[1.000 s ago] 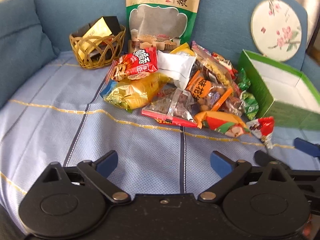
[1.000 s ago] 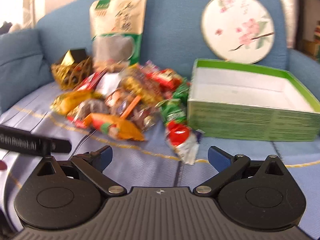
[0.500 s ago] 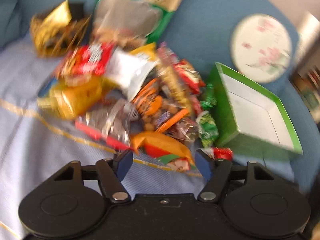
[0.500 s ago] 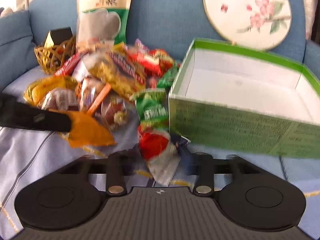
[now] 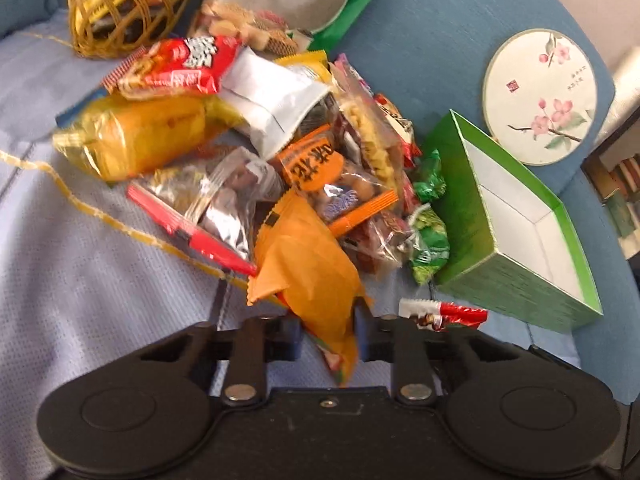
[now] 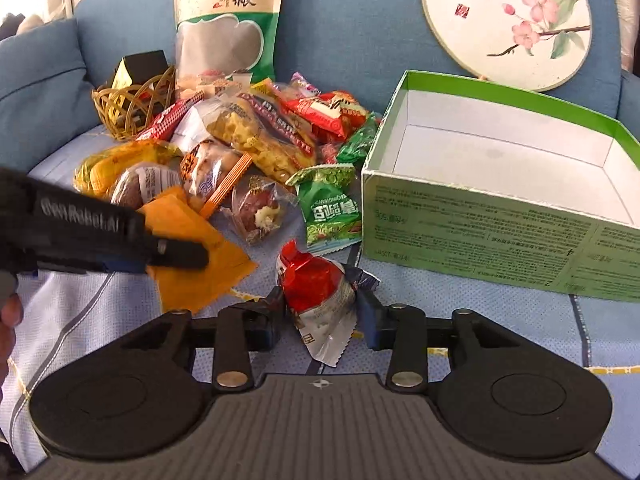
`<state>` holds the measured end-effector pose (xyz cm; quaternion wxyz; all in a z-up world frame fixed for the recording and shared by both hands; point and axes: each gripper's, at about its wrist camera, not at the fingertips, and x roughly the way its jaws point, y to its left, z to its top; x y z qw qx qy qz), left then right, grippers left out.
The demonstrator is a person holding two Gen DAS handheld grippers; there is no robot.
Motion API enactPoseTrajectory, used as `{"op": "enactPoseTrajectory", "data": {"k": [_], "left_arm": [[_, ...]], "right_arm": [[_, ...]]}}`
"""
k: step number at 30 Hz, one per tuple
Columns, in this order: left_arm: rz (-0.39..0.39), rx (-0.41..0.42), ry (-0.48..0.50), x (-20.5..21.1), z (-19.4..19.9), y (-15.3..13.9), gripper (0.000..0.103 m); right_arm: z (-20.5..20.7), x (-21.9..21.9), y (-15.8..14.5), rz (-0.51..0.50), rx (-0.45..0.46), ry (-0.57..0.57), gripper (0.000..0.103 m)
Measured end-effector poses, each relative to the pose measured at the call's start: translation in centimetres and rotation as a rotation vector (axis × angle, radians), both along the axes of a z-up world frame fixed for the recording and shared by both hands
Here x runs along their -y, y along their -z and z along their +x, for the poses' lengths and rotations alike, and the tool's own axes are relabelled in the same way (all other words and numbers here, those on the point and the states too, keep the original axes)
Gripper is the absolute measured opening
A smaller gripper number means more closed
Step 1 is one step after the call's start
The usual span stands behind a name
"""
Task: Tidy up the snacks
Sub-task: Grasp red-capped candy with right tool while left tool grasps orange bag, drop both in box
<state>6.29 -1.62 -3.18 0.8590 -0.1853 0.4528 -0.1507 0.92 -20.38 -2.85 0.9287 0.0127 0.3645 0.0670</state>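
Note:
A heap of snack packets (image 5: 280, 140) lies on the blue sofa seat, also seen in the right wrist view (image 6: 256, 144). My left gripper (image 5: 328, 332) is shut on an orange packet (image 5: 308, 272) at the heap's near edge; it shows in the right wrist view (image 6: 192, 256) too. My right gripper (image 6: 320, 312) is shut on a red and white packet (image 6: 316, 292) in front of the open green box (image 6: 480, 216), whose white inside holds nothing. The box also shows in the left wrist view (image 5: 520, 280), with the red packet (image 5: 444, 314) before it.
A wicker basket (image 6: 128, 108) with a gold packet stands at the back left. A tall green and cream bag (image 6: 228, 20) and a round flowered fan (image 6: 508, 20) lean on the sofa back. A blue cushion (image 6: 36, 92) is at the left.
Both grippers moved forward to the heap and closed: the left on the orange packet, the right on the red and white packet.

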Motion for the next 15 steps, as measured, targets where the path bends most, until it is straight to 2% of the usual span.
{"op": "enactPoseTrajectory", "data": {"k": [2,5,7,10,12,15], "left_arm": [[0.003,0.021,0.019,0.1,-0.6,-1.0,0.025],[0.035,0.143,0.079,0.6,-2.3,-3.9,0.023],[0.028,0.212,0.117,1.1,-2.8,-6.0,0.023],[0.015,0.278,0.177,2.9,-2.2,-8.4,0.023],[0.023,0.307,0.203,4.7,-1.1,-9.4,0.023],[0.015,0.323,0.245,7.5,0.8,-9.7,0.023]], "right_arm": [[-0.7,0.4,-0.8,0.013,0.043,-0.002,0.064],[-1.9,1.6,-2.4,0.067,0.141,0.008,0.064],[-2.5,2.5,-3.6,0.097,0.226,0.041,0.064],[-2.7,3.8,-5.1,0.059,0.351,0.123,0.065],[-2.0,5.1,-5.4,0.042,0.382,0.19,0.065],[-0.4,7.3,-5.0,0.049,0.355,0.29,0.065]]}}
